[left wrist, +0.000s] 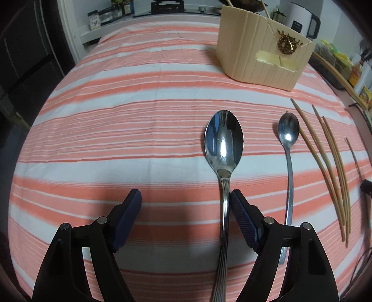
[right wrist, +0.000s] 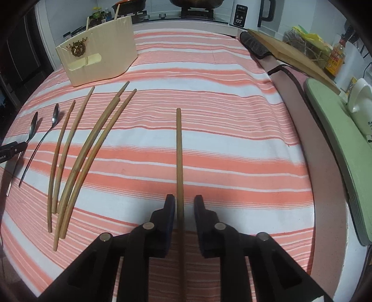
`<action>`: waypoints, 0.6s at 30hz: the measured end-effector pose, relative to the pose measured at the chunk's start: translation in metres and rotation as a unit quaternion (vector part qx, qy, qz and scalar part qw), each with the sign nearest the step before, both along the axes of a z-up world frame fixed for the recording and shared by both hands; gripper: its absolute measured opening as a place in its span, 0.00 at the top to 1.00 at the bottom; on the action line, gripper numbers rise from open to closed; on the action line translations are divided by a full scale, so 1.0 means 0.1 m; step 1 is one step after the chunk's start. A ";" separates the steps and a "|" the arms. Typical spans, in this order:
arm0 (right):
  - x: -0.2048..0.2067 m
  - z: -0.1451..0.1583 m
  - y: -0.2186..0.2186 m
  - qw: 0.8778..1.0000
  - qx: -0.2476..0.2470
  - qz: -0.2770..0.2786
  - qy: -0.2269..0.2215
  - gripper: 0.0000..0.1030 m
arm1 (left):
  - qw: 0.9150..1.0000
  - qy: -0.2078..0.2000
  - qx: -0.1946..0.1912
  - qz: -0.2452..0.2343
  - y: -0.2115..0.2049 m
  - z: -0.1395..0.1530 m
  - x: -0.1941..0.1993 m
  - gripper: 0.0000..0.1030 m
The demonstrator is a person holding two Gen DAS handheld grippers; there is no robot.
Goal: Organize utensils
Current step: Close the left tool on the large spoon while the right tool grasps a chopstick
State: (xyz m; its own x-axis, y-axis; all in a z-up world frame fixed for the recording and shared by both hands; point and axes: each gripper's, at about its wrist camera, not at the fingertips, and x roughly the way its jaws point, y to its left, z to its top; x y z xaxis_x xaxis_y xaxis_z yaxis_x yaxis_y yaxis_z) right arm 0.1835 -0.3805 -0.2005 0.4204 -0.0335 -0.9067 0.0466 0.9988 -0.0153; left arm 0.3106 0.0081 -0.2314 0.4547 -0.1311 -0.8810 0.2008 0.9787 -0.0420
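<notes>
My left gripper (left wrist: 186,199) hangs open over the striped cloth. The handle of the large spoon (left wrist: 224,141) runs between its fingers, close against the right finger (left wrist: 243,213). A small spoon (left wrist: 288,132) lies just to the right, then several wooden chopsticks (left wrist: 325,162). My right gripper (right wrist: 184,203) straddles a single chopstick (right wrist: 179,151) lying on the cloth, with a gap on both sides, so it is open. More chopsticks (right wrist: 79,158) and both spoons (right wrist: 54,118) lie to its left. The cream holder (right wrist: 100,58) stands at the back with two sticks in it.
A wooden cutting board (right wrist: 290,53) and a green board (right wrist: 337,139) line the table's right side. A white kettle (right wrist: 246,11) and stove stand behind. Bottles and jars (left wrist: 109,14) sit on the back counter. A cable (left wrist: 365,185) lies at the right edge.
</notes>
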 end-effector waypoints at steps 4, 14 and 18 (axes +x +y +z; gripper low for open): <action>0.03 -0.01 0.00 0.999 0.002 0.029 0.027 0.73 | 0.998 0.029 -0.033 -0.044 0.01 0.04 0.01 0.22; 0.48 -0.02 0.08 0.996 0.001 0.067 0.060 0.72 | 0.997 0.022 0.023 -0.074 -0.38 -0.01 0.27 0.22; 0.68 -0.04 0.12 0.996 -0.007 0.072 0.060 0.72 | 0.997 0.021 0.025 -0.074 -0.42 -0.01 0.38 0.22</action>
State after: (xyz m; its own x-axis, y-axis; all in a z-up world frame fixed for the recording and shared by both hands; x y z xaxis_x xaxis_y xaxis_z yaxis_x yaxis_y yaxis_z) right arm 0.2517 -0.3682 -0.2040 0.3109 0.0062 -0.9504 -0.1009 0.9945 -0.0265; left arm 0.3483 -0.0340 -0.2328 0.3964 -0.1489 -0.9059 0.3415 0.9399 -0.0050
